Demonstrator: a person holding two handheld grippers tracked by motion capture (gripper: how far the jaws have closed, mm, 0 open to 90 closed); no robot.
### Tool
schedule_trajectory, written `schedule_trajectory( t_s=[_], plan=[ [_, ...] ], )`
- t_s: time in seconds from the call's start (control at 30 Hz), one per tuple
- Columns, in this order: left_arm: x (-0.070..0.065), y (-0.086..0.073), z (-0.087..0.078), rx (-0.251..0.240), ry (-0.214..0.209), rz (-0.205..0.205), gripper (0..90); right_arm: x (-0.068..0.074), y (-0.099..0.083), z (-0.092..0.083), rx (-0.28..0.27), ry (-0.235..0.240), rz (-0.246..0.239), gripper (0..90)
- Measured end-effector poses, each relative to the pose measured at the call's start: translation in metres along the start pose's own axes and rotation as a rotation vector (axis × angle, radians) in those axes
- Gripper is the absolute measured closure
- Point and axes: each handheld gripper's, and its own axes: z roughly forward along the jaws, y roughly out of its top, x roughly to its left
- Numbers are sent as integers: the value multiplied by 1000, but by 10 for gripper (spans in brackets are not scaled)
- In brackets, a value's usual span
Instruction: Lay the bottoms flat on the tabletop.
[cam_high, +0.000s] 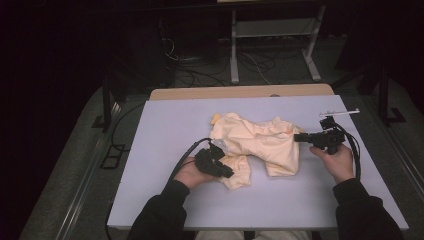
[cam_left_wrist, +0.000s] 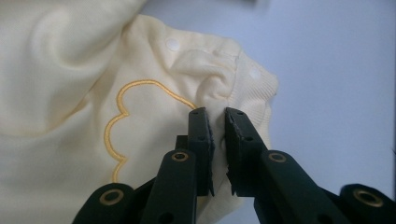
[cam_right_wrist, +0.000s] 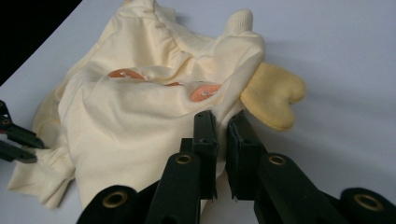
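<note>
A pale yellow baby garment (cam_high: 260, 142) lies crumpled in the middle of the white table (cam_high: 160, 145). My left gripper (cam_high: 229, 171) is at its near left corner. In the left gripper view its jaws (cam_left_wrist: 218, 113) pinch a fold beside the ribbed cuff (cam_left_wrist: 254, 86), near an embroidered yellow outline (cam_left_wrist: 116, 112). My right gripper (cam_high: 297, 136) meets the garment's right edge. Its jaws (cam_right_wrist: 223, 115) are shut on the cloth (cam_right_wrist: 130, 116), next to a darker yellow padded flap (cam_right_wrist: 273, 98) and orange patches (cam_right_wrist: 205, 92). The left gripper's jaw tips (cam_right_wrist: 21, 142) hold the garment's far corner in that view.
A wooden strip (cam_high: 240, 92) borders the table's far edge. A thin metal bar (cam_high: 340, 112) lies at the far right of the table. Behind stand a metal frame (cam_high: 272, 45) and floor cables (cam_high: 210, 70). Bare table surrounds the garment.
</note>
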Motion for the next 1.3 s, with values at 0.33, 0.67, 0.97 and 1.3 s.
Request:
schedule_trajectory(
  t_s=[0.33,0.67,0.97,1.3],
  plan=[
    [-7,-24,-17,5,-42,10,795,7,-5,-3,26,17,-8,813],
    [-16,-36,-23,31,-150,25,796,16,-10,-3,55,17,-31,811],
    [-2,-31,-42,-87,-133,-36,636,15,-18,-8,95,39,-3,807],
    [27,-9,-69,-286,10,-109,402,19,-26,-17,83,34,-1,809]
  ],
)
